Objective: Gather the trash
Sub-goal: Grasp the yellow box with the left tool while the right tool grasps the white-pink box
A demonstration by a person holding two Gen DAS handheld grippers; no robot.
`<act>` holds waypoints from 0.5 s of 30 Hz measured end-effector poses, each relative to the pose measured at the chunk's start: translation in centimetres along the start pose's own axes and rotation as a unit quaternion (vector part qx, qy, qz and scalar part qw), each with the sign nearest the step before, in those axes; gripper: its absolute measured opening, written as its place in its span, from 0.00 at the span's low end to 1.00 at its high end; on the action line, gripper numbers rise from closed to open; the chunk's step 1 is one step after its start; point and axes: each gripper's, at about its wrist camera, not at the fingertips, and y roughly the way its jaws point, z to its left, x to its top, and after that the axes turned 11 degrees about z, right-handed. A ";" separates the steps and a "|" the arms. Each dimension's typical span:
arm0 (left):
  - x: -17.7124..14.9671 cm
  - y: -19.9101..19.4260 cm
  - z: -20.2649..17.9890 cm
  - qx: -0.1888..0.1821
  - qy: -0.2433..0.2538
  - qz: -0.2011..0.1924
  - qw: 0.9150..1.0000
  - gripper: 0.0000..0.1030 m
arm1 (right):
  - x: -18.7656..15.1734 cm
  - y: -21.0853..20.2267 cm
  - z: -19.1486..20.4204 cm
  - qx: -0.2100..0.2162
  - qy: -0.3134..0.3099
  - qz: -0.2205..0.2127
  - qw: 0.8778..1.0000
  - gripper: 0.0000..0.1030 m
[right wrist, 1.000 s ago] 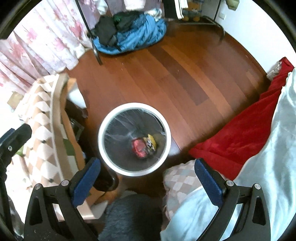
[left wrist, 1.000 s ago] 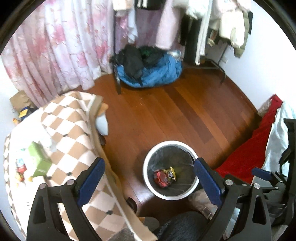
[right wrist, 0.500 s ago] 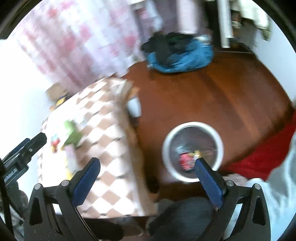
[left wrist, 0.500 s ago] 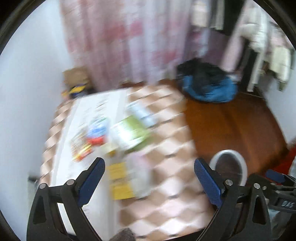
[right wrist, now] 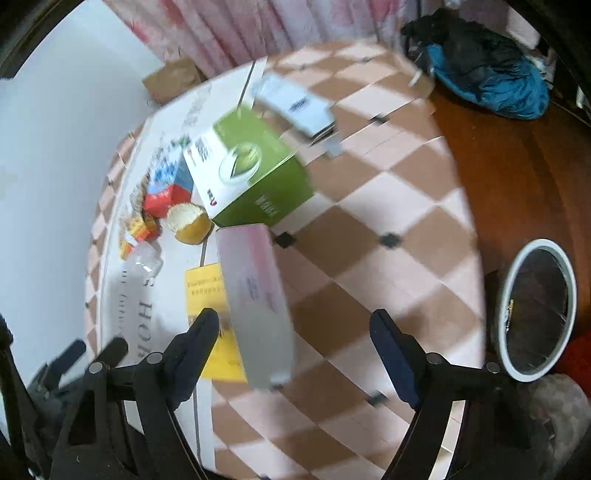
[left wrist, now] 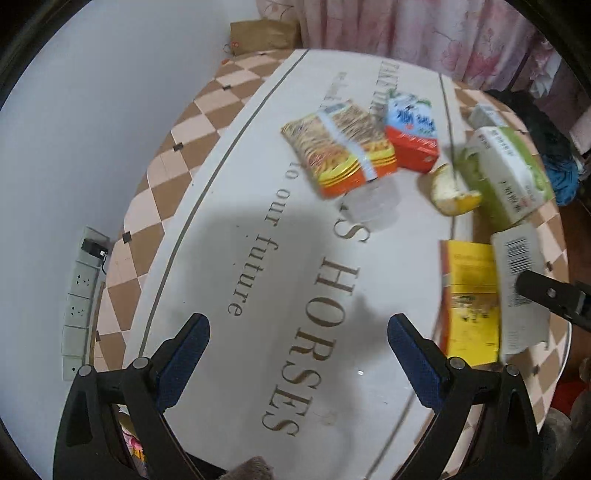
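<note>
Trash lies on the table: a cracker packet, a red and blue carton, a fruit peel, a clear plastic lid, a yellow box and a long pale box. My left gripper hangs open over the bare white runner, holding nothing. My right gripper is above the pale box, its jaws closing. The box's near end shows between them, and the pads do not touch it. The white trash bin stands on the floor to the right of the table.
A green tissue box and a small white box sit further back on the checked cloth. A blue clothes pile lies on the wooden floor. Wall sockets line the white wall on the left. Pink curtains hang behind.
Both views swung from the bin on the floor to the tabletop and came down closer to it. The right jaws have narrowed. The left jaws stay wide.
</note>
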 end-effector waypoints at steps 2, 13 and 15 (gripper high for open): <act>0.1 0.4 -0.1 -0.003 0.003 0.004 1.000 0.96 | 1.1 1.8 0.9 -0.003 -0.008 0.022 1.000 0.80; 1.6 -0.3 -8.2 -0.100 0.062 0.035 0.992 0.95 | -1.1 -0.4 -2.5 -0.097 -0.011 -0.008 0.995 0.36; 1.8 1.0 -10.3 -0.102 0.080 0.060 0.990 0.95 | -1.4 -0.8 -3.8 -0.126 -0.009 -0.012 0.992 0.36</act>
